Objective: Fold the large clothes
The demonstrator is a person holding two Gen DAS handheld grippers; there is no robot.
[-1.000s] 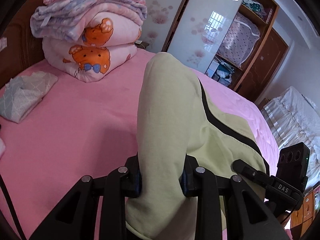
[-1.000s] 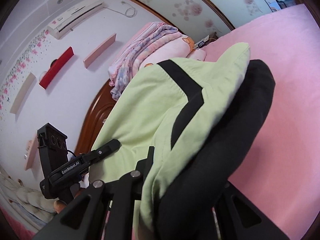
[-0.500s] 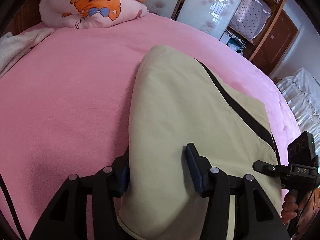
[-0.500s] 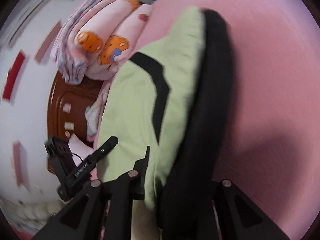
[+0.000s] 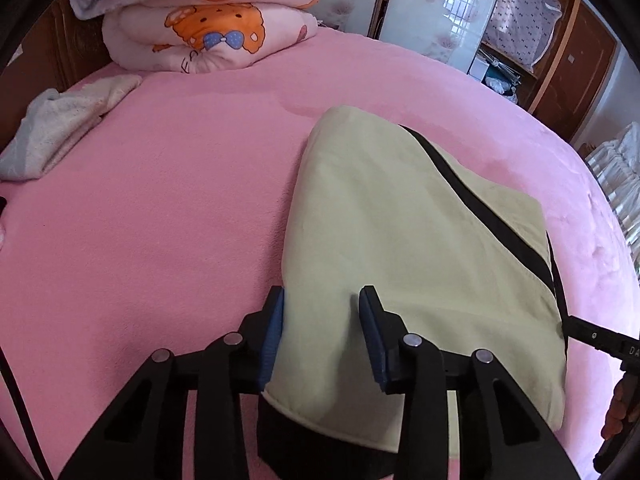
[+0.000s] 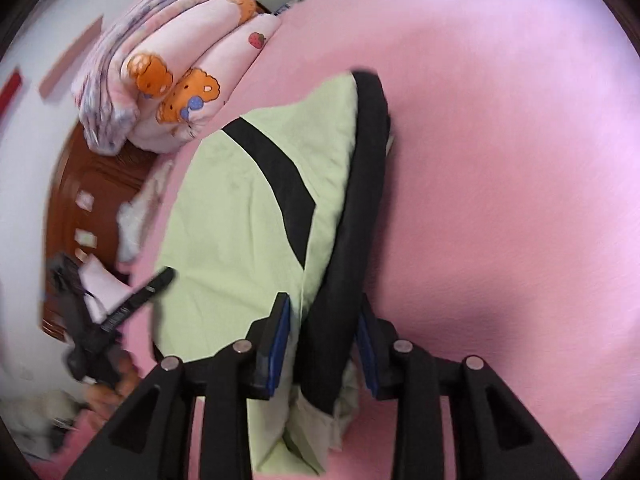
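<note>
A pale green garment with black stripes (image 5: 404, 240) lies folded on the pink bed (image 5: 168, 208). In the left wrist view my left gripper (image 5: 322, 312) is open, its blue pads either side of the garment's near left edge. In the right wrist view the same garment (image 6: 248, 208) shows with a thick black band along its right edge. My right gripper (image 6: 322, 316) is open, its jaws standing around that black edge. The other gripper's body shows at the left (image 6: 132, 304).
A stack of folded quilts with orange bears (image 5: 208, 20) sits at the head of the bed by the wooden headboard (image 6: 92, 184). A pale towel (image 5: 64, 124) lies at the far left. Wardrobe doors (image 5: 432, 12) and shelves stand beyond the bed.
Both grippers have lowered the garment from held up in the air onto the bed. Both pairs of jaws have opened and let go of the cloth.
</note>
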